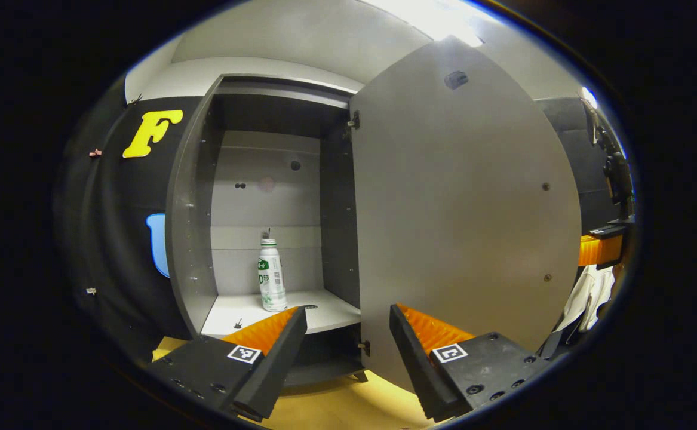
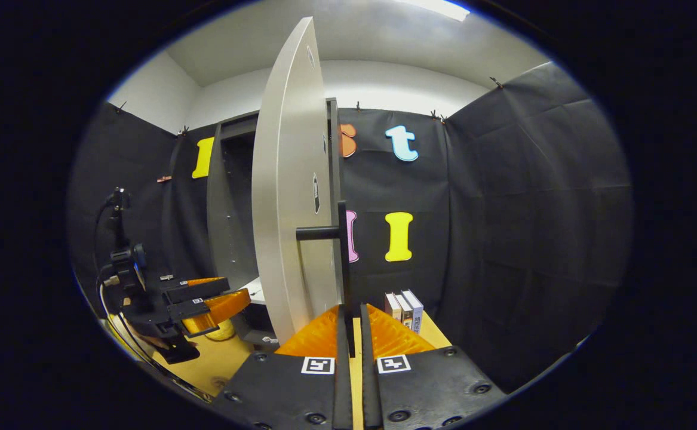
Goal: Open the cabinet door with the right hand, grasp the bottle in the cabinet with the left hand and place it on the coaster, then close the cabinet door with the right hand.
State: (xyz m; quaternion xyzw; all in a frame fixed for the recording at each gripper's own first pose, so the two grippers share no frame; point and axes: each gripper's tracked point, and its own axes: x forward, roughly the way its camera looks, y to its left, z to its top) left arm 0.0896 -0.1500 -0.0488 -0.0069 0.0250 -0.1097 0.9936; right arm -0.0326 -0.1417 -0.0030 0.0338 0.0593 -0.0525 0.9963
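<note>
**Bottle upright in the open cabinet, door held by its handle**

Bottle (image 1: 272, 276) stands upright on the pale shelf (image 1: 324, 315) inside the cabinet (image 1: 196, 209), a little left of the shelf's middle and close to the back wall, seen in the left gripper view. The cabinet door (image 1: 461, 215) is swung wide open on its right-hand hinges, its plain inner face turned to this camera. The left gripper (image 1: 348, 325) sits in front of the opening with its fingers spread wide and nothing between them; it is well apart from the bottle. At the far right edge of this view a small part of the right gripper (image 1: 600, 248) shows past the door's edge.

The right gripper view looks along the door's (image 2: 285, 197) outer side, nearly edge-on, and shows what the other camera cannot: the dark bar handle (image 2: 342, 263) standing off the door. The right gripper (image 2: 352, 325) has its fingers drawn close together on the lower end of that handle, which runs down between them. To the left, farther off, the left gripper (image 2: 205, 298) hangs before the cabinet opening above the yellow tabletop (image 2: 217, 361). A few books (image 2: 405, 309) stand on the table to the right of the door, against the black cloth.
</note>
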